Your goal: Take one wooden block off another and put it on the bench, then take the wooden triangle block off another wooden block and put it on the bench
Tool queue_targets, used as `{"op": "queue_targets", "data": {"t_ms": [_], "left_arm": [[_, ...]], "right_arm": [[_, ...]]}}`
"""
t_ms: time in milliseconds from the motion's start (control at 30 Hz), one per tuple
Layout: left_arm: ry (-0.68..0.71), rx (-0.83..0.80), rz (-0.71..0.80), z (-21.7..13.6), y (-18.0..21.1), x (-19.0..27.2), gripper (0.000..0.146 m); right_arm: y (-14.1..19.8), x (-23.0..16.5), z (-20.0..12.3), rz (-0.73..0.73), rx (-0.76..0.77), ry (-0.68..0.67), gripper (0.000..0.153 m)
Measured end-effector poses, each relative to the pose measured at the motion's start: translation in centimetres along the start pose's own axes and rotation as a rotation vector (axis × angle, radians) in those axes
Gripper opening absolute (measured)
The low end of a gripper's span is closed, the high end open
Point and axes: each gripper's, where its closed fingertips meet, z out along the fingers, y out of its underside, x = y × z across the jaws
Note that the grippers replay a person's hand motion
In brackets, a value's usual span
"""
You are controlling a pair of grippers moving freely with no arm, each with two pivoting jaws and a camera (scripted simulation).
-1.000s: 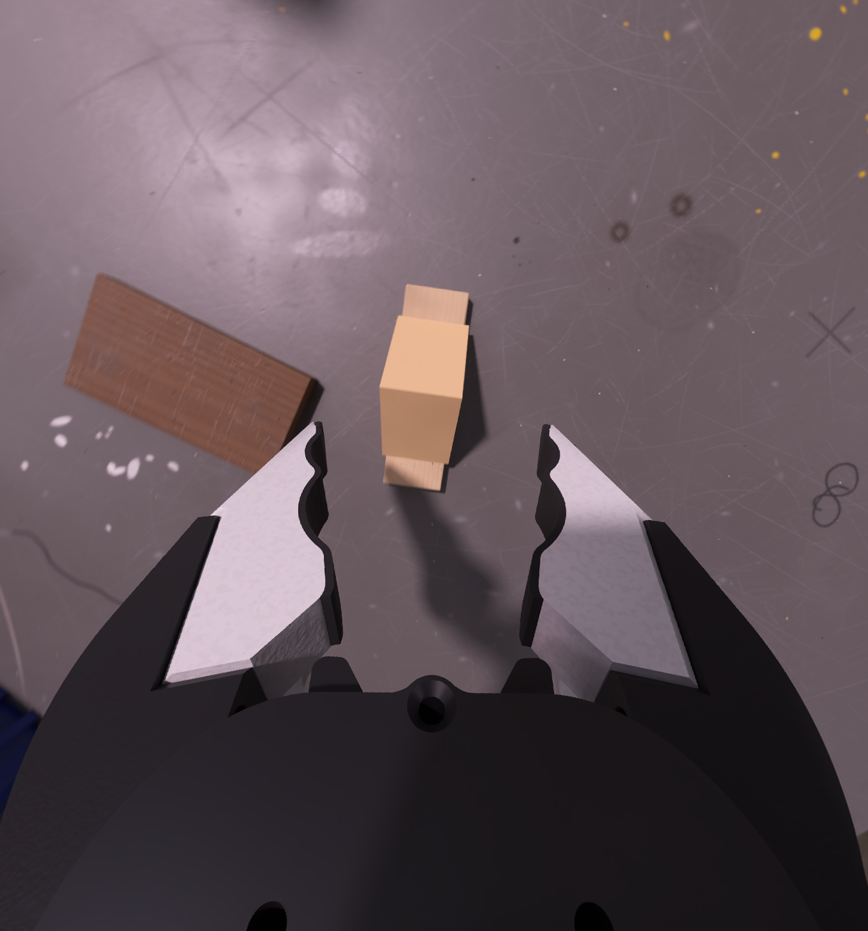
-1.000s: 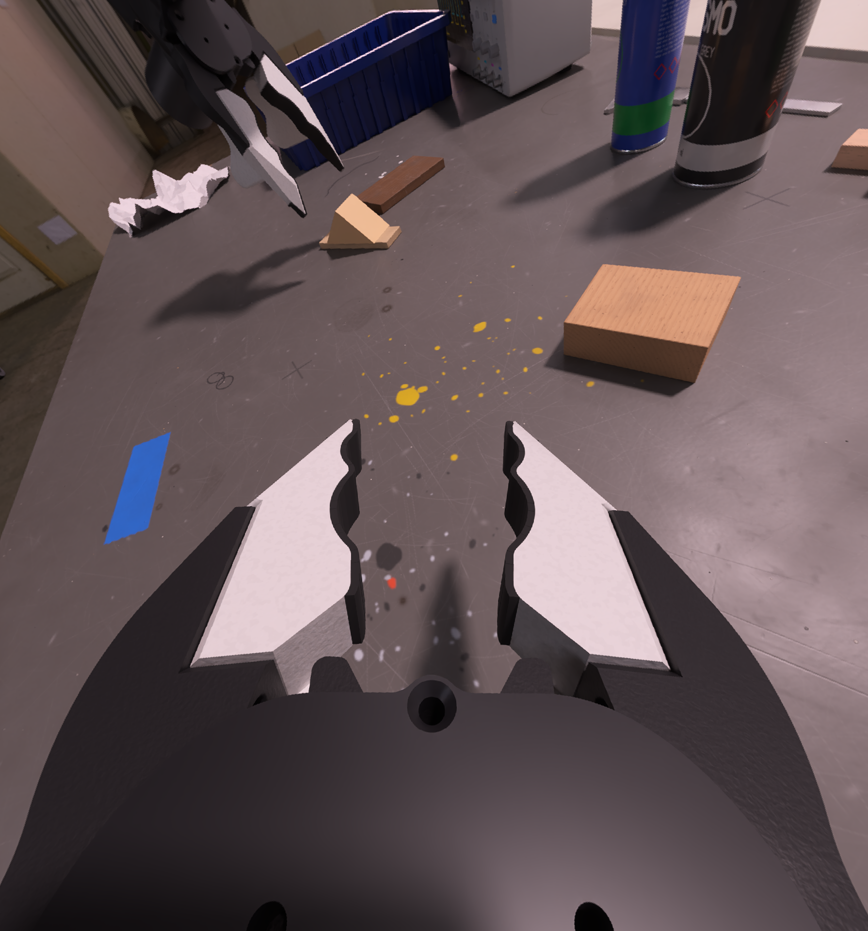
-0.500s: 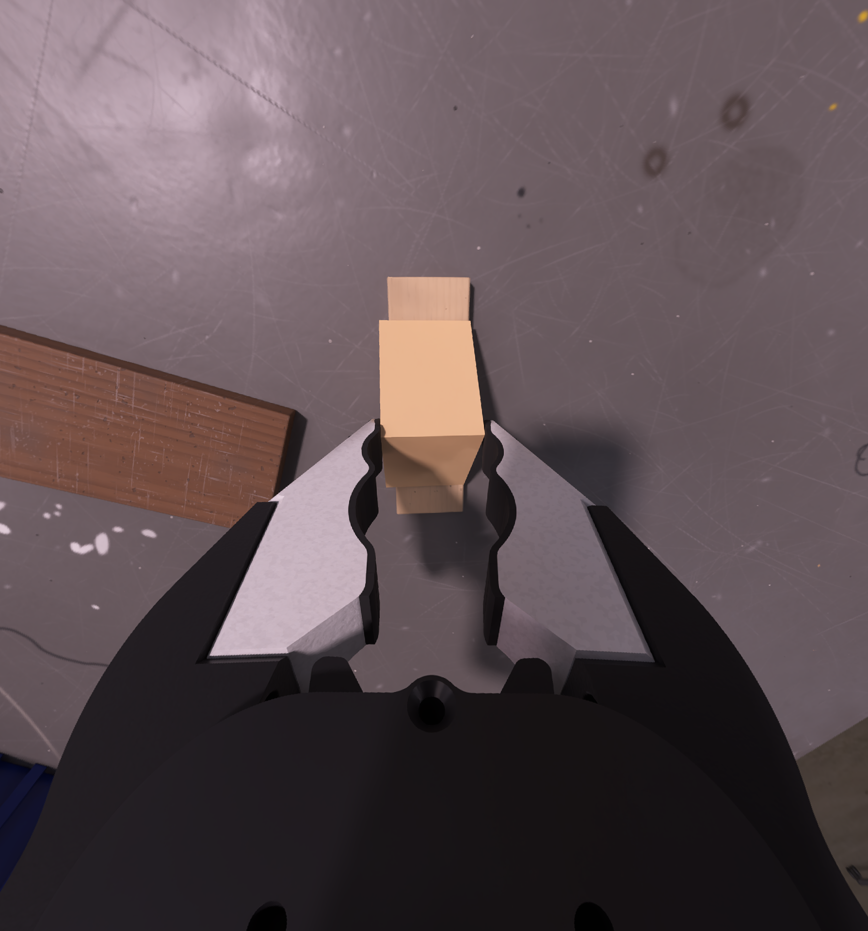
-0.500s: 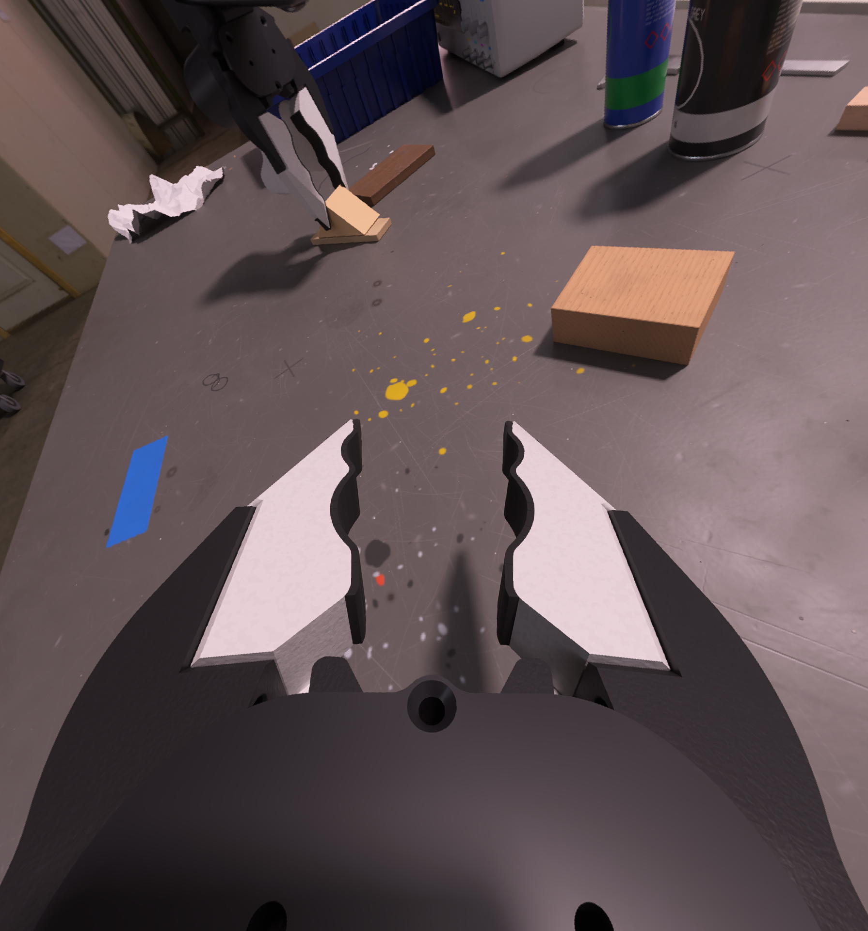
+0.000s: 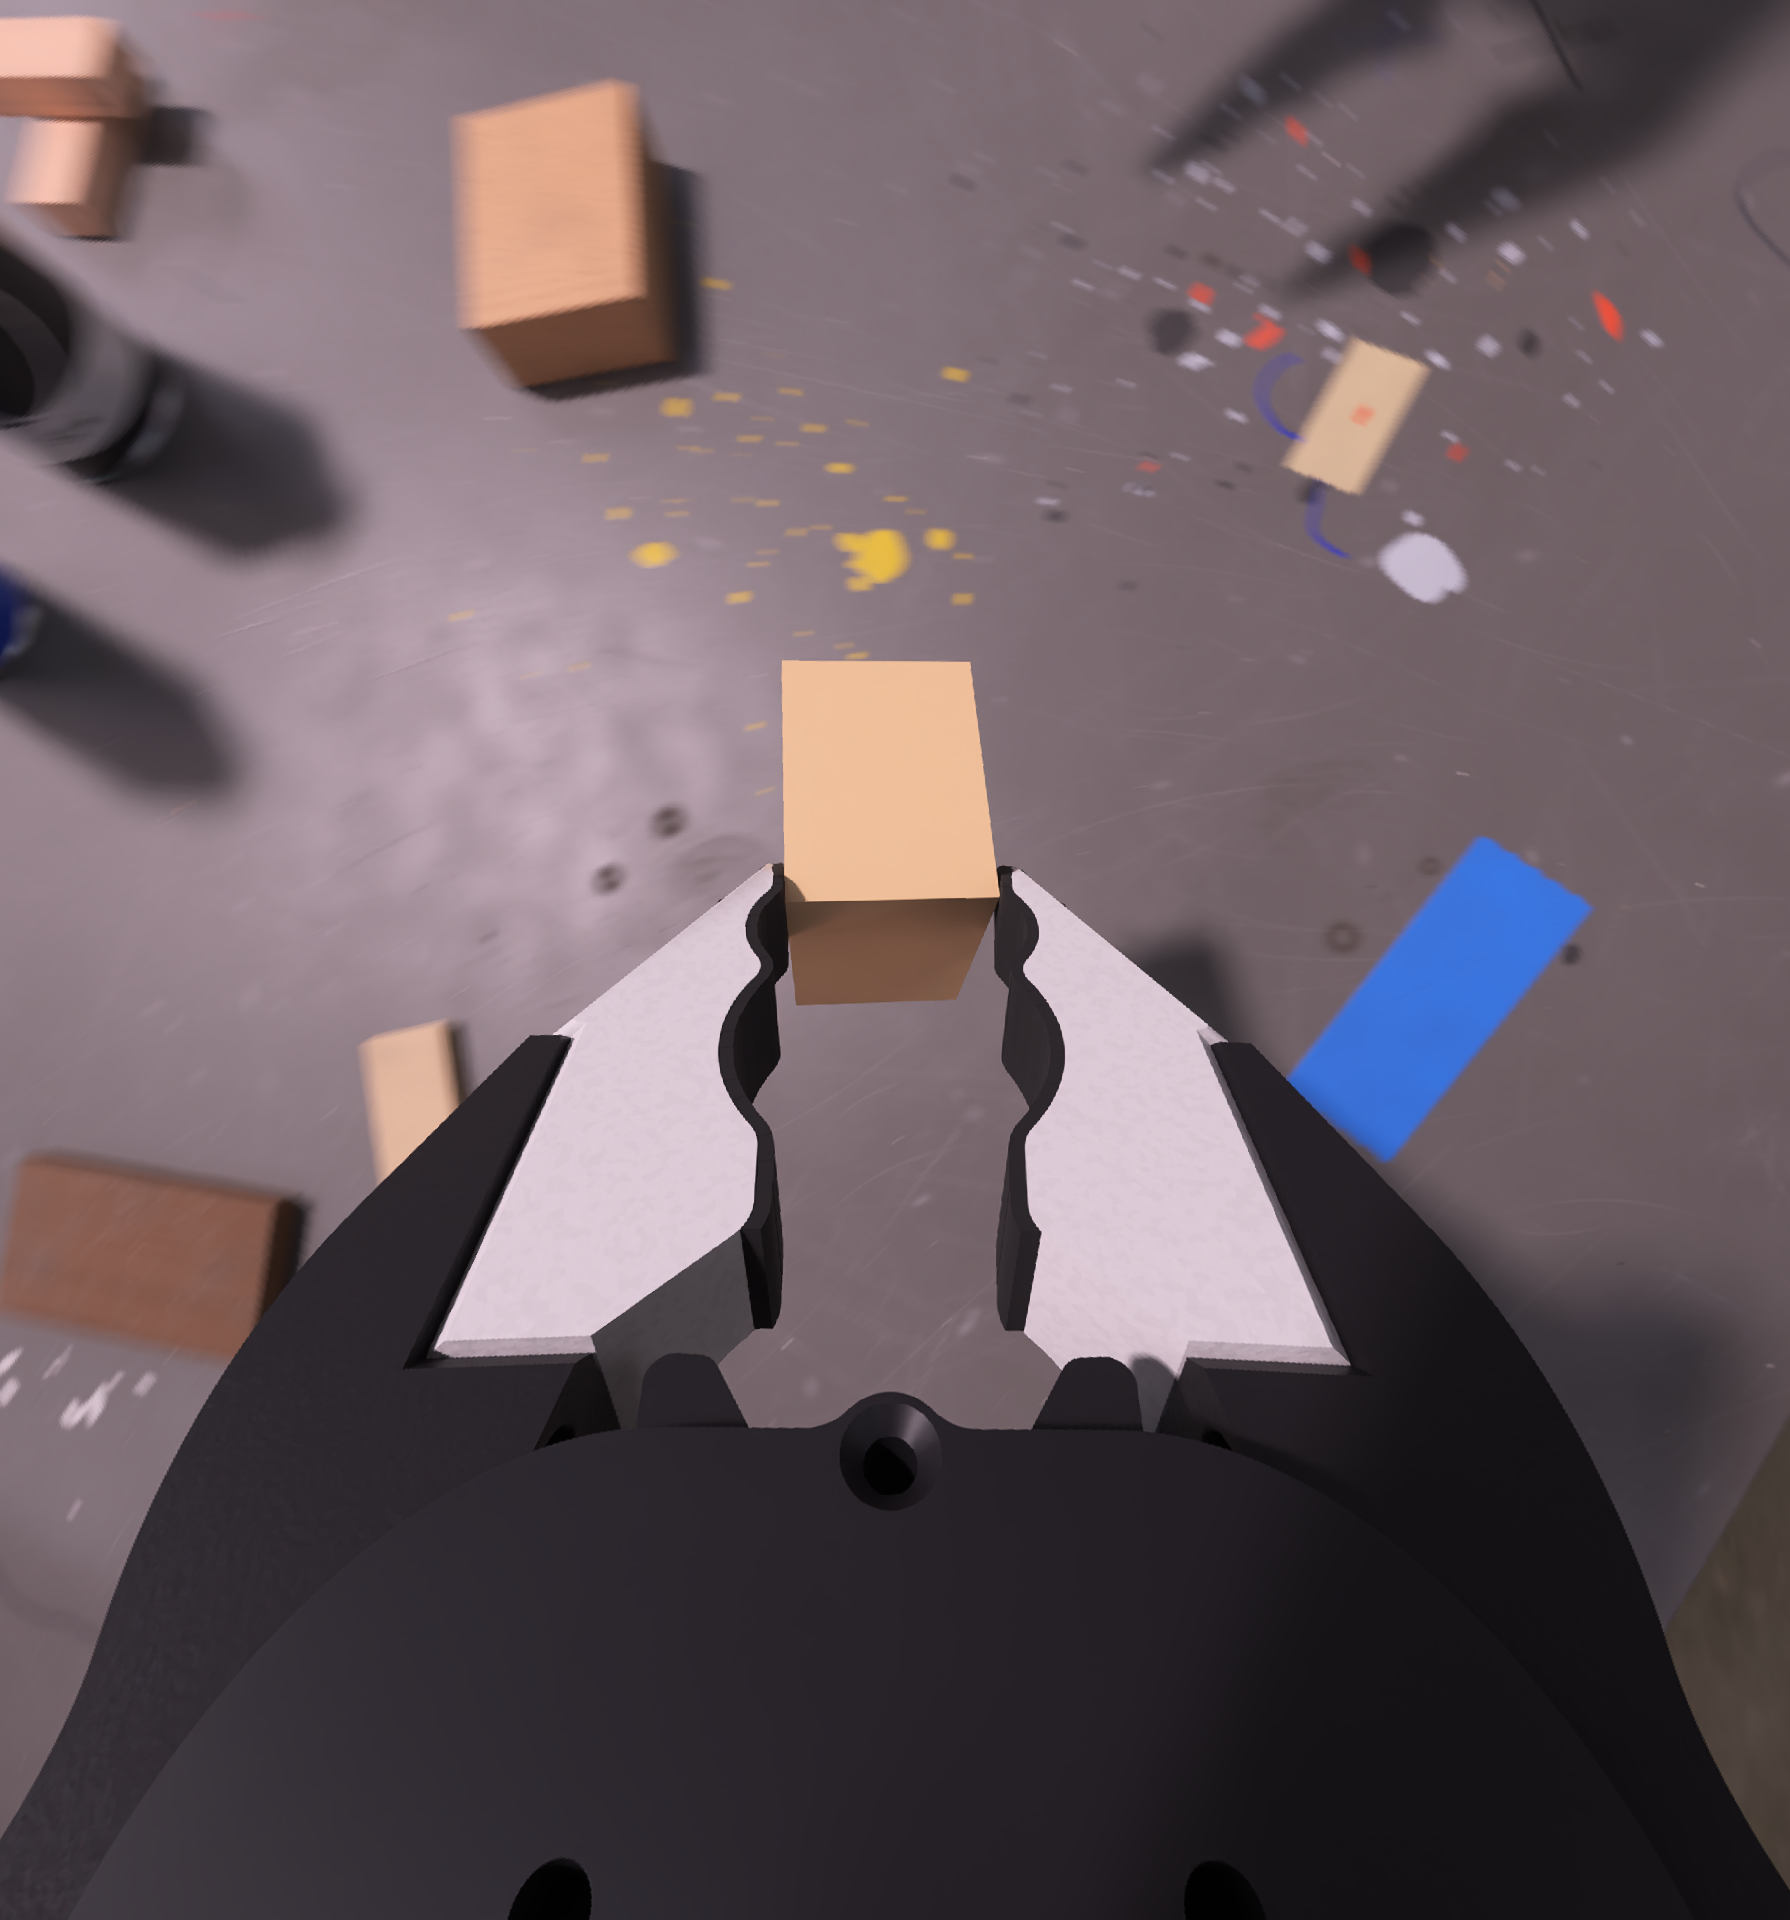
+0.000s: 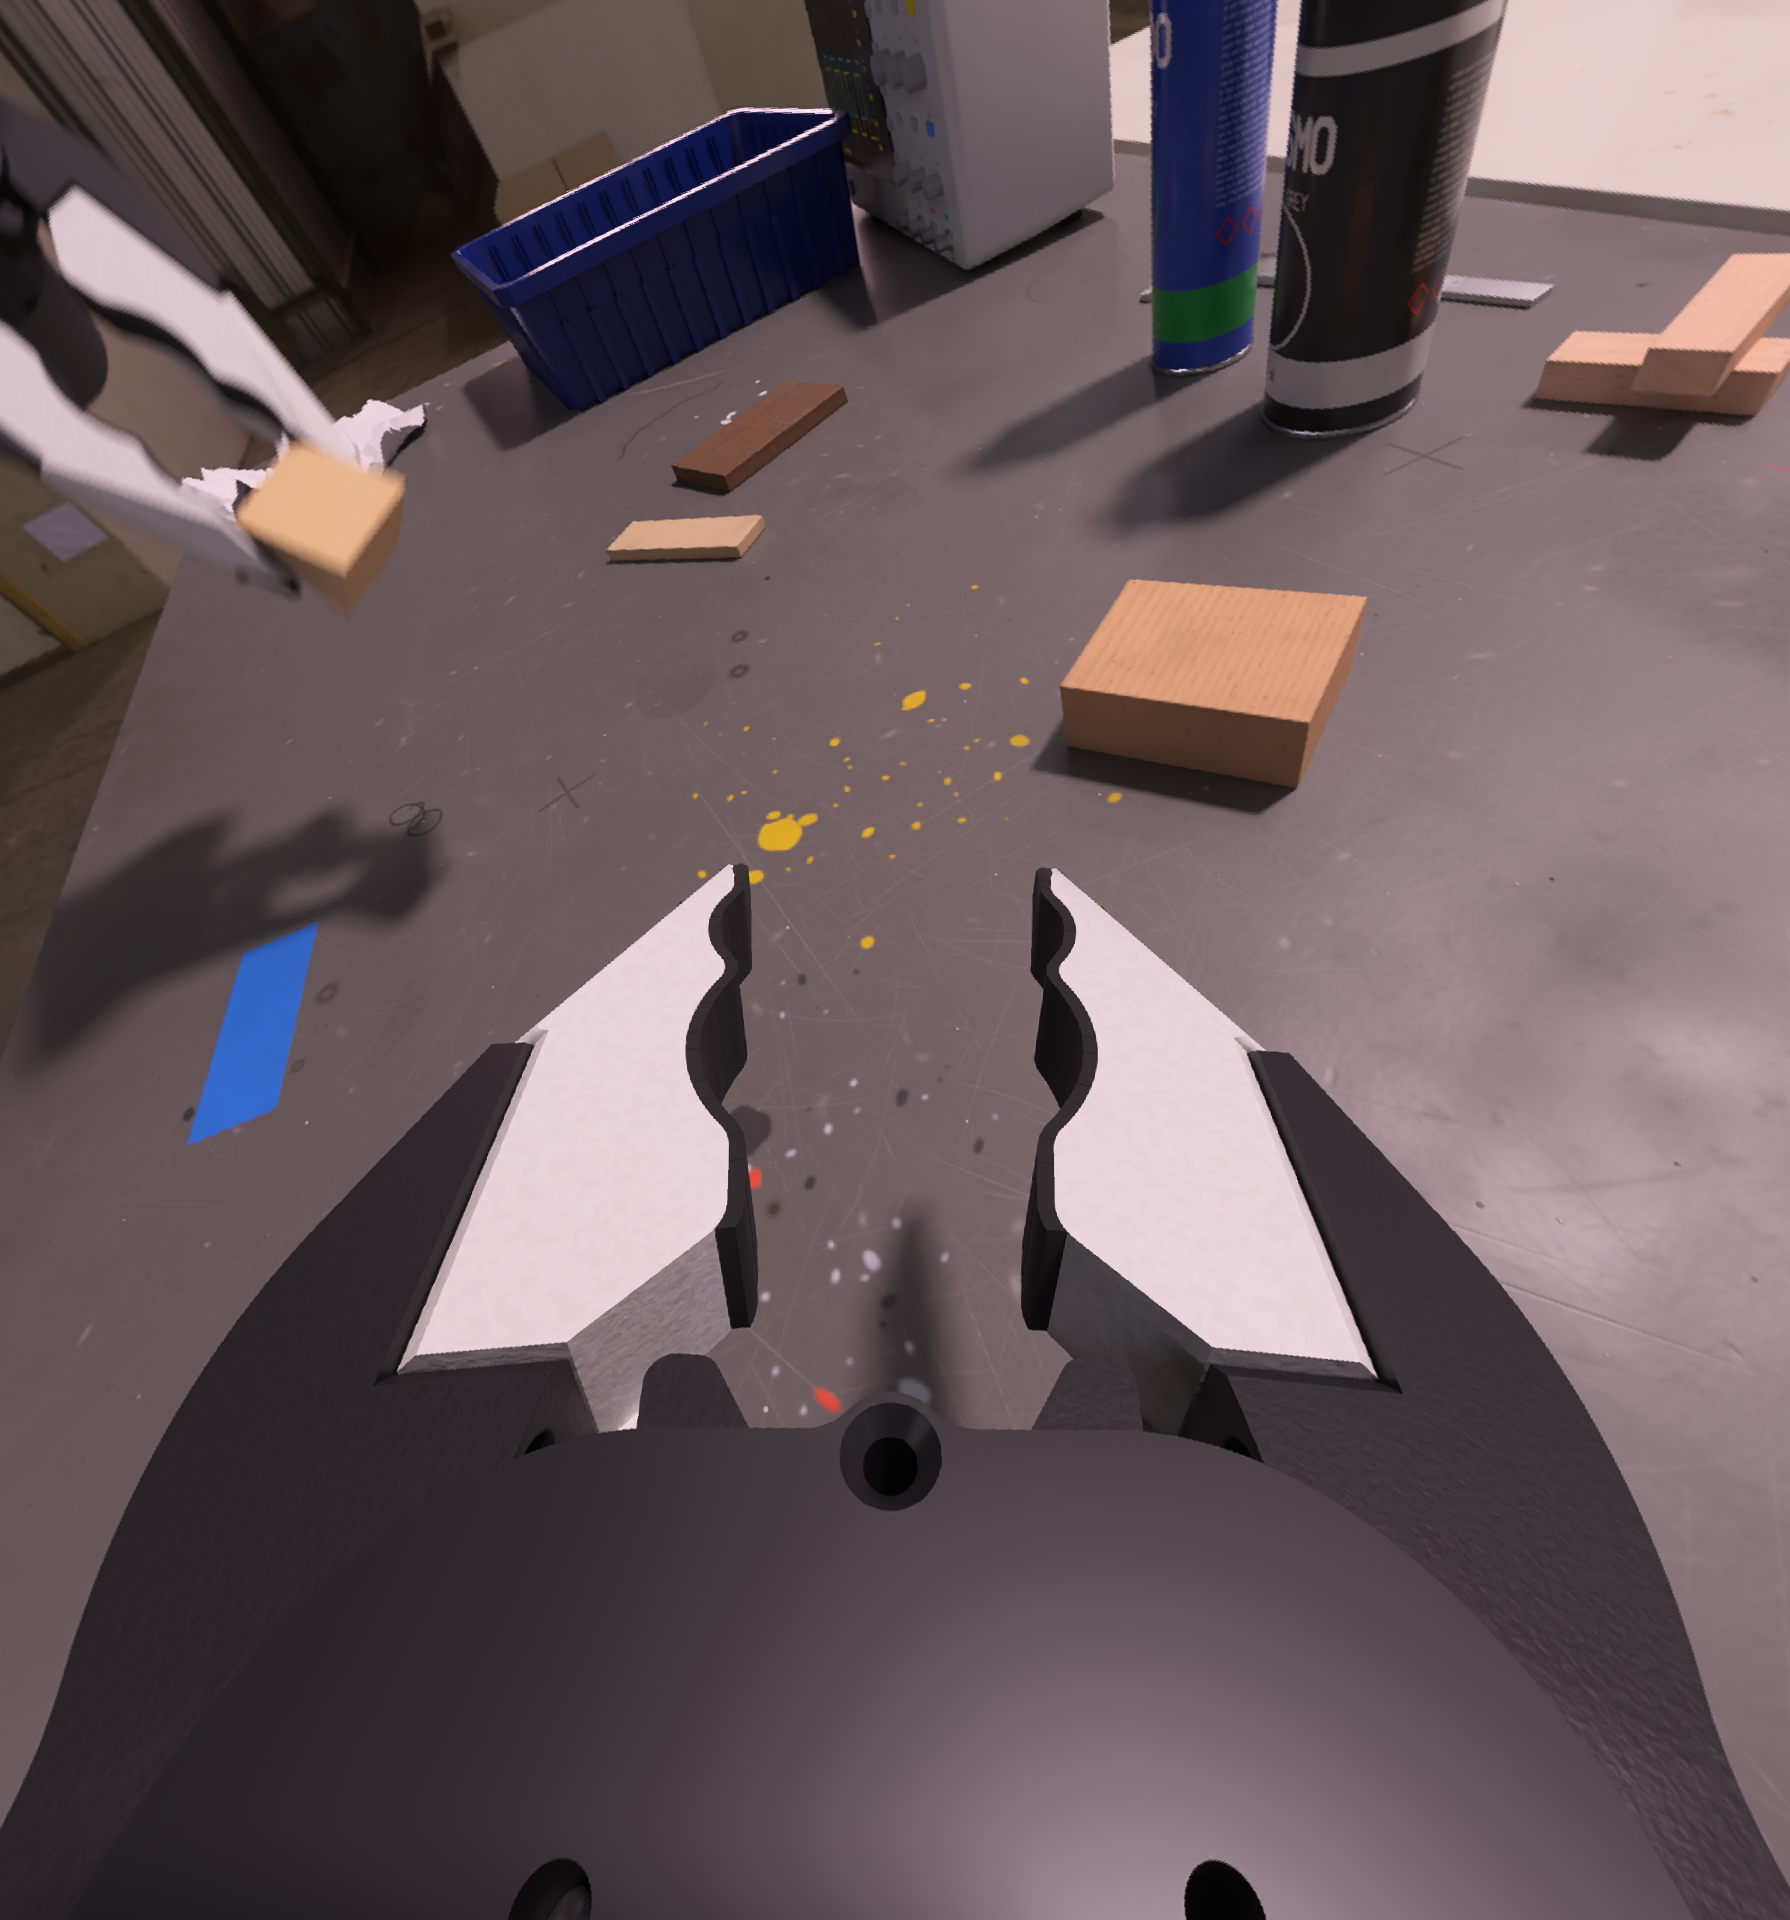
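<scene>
My left gripper (image 5: 889, 883) is shut on the light wooden triangle block (image 5: 886, 821) and holds it in the air above the grey bench (image 5: 1182, 779). The right wrist view shows this gripper (image 6: 283, 509) with the block (image 6: 325, 525) high at the far left. The thin flat block (image 6: 685, 537) that bore it lies bare on the bench, and shows by the left finger in the left wrist view (image 5: 408, 1086). Far right, one pale block lies across another (image 6: 1680, 348). My right gripper (image 6: 889, 878) is open and empty, low over the bench.
A thick square wooden block (image 6: 1218, 675), a dark brown plank (image 6: 761, 433), a blue bin (image 6: 662, 244), two tall cans (image 6: 1358, 208), a white device (image 6: 984, 114) and crumpled paper (image 6: 371, 431) stand around. Blue tape (image 6: 252, 1029) marks the bench near its left edge.
My left gripper closed on the triangle block, lifted it off the thin flat block and swung it up and away towards the near left. The right gripper has barely moved.
</scene>
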Motion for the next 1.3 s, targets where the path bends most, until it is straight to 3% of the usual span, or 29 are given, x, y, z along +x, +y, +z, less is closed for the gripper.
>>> {"op": "queue_targets", "data": {"t_ms": [133, 233, 400, 700, 800, 900, 1000, 1067, 1167, 1300], "left_arm": [[0.050, -0.208, 0.132, 6.1, -0.8, 3.4, 0.039], [0.070, -0.336, 0.149, 10.2, -2.4, 1.6, 0.039], [0.172, -0.405, 0.074, 16.0, -6.3, -3.2, 0.039], [0.256, -0.506, 0.045, 20.4, -7.3, -5.8, 0.039], [0.252, -0.489, 0.050, 20.1, -7.8, -5.6, 0.039], [0.165, -0.403, 0.031, 18.5, -8.6, -5.6, 0.082], [0.044, -0.116, -0.066, 14.6, -9.9, -3.9, 0.089], [-0.119, 0.109, -0.180, 11.0, -9.4, -3.0, 0.088], [-0.301, 0.369, -0.395, 5.7, -5.7, -1.4, 0.089], [-0.486, 0.477, -0.629, 1.4, 2.2, 0.3, 0.097]], "right_arm": [[0.7, 0.5, -0.3, 0.012, -0.014, 0.010, 0.055], [1.0, 0.7, -0.4, 0.015, -0.019, 0.018, 0.055], [1.7, 0.1, -0.2, -0.005, -0.043, 0.020, 0.055], [2.8, -0.5, -1.1, -0.037, -0.067, 0.038, 0.055], [3.0, -0.3, -1.6, -0.027, -0.066, 0.043, 0.055], [3.0, -0.3, -2.1, -0.019, -0.062, 0.045, 0.055], [2.8, -0.5, -2.5, -0.019, -0.052, 0.042, 0.055], [2.9, -0.7, -2.5, -0.017, -0.050, 0.037, 0.055], [3.2, -1.0, -2.2, -0.008, -0.060, 0.021, 0.055], [3.6, -1.3, -1.3, -0.011, -0.083, 0.010, 0.055]]}}
